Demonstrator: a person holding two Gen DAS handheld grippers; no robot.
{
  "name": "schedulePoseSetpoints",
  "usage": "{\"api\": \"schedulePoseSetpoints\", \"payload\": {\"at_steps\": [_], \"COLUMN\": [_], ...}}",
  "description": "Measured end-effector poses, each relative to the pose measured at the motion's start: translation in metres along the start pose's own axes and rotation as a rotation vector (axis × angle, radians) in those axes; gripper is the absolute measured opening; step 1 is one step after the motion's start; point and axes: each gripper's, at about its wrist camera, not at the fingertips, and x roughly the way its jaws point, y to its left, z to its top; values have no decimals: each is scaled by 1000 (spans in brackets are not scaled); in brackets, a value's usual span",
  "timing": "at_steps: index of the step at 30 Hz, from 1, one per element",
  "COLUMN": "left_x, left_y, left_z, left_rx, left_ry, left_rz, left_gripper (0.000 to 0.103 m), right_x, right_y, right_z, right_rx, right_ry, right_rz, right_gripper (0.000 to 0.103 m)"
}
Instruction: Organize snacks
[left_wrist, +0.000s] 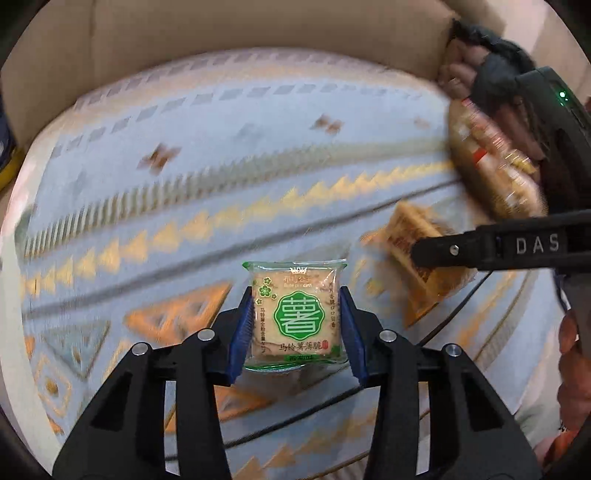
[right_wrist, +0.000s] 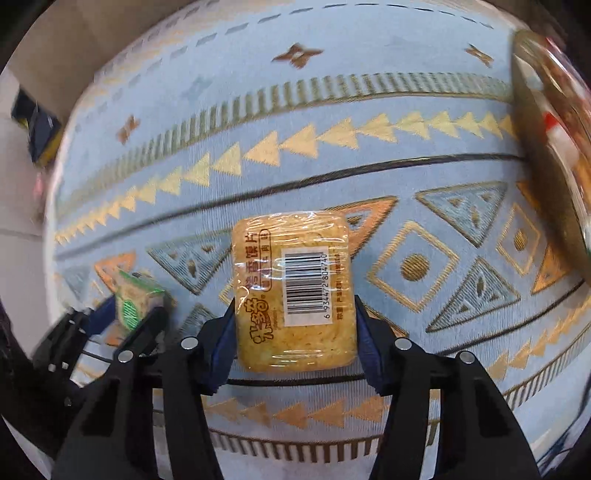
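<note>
Nearby, a big snack bag (right_wrist: 550, 147) is lying on the patterned blue cloth (right_wrist: 258, 129). A green snack pack (left_wrist: 295, 317) is being squeezed by the left claw (left_wrist: 295, 325), and a yellow snack pack (right_wrist: 295, 291) by the right claw (right_wrist: 295, 339), above the cloth.

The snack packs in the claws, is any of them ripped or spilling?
No. The green snack pack in the left claw and the yellow snack pack in the right claw both look sealed and whole, with no crumbs on the patterned cloth.
</note>
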Motion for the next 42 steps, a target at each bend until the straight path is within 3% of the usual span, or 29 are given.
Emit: {"api": "schedulePoseSetpoints", "payload": {"at_steps": [4,7,11,17,18,19,20,22,26,31,38,42], "left_x": [-14,-22,-18,0,7,14,20,22,21,14,-23,-40], "left_y": [-37,-79,-142,-237,-245,-253,-257,-245,-218,-176,-123,-79], "left_z": [49,93,145,177,181,185,186,185,175,164,142,108], "left_rx": [74,151,237,381,394,402,393,368,320,223,111,12], "left_ry": [-88,-148,-144,-118,-103,-96,-103,-93,-80,-80,-153,-169], "left_rz": [-86,-180,-372,-456,-465,-455,-415,-413,-411,-391,-325,-212], "left_gripper": [44,44,44,44,50,68,75,76,76,76,76,77], "right_x": [-48,-103,-163,-211,-215,-218,-222,-225,-229,-224,-224,-222], "right_y": [-26,-51,-106,-204,-212,-219,-227,-240,-257,-247,-174,-122], "right_z": [12,31,50,53,53,54,56,60,50,46,50,48], "right_rx": [75,137,260,473,494,510,509,487,512,483,281,155], "right_ry": [-105,-233,-358,-433,-440,-454,-474,-474,-509,-516,-545,-563], "right_rz": [51,48,-3,-111,-110,-110,-116,-103,-75,-77,-78,-65], "right_gripper": [54,54,54,54,54,55,55,63,67,67,68,78]}}
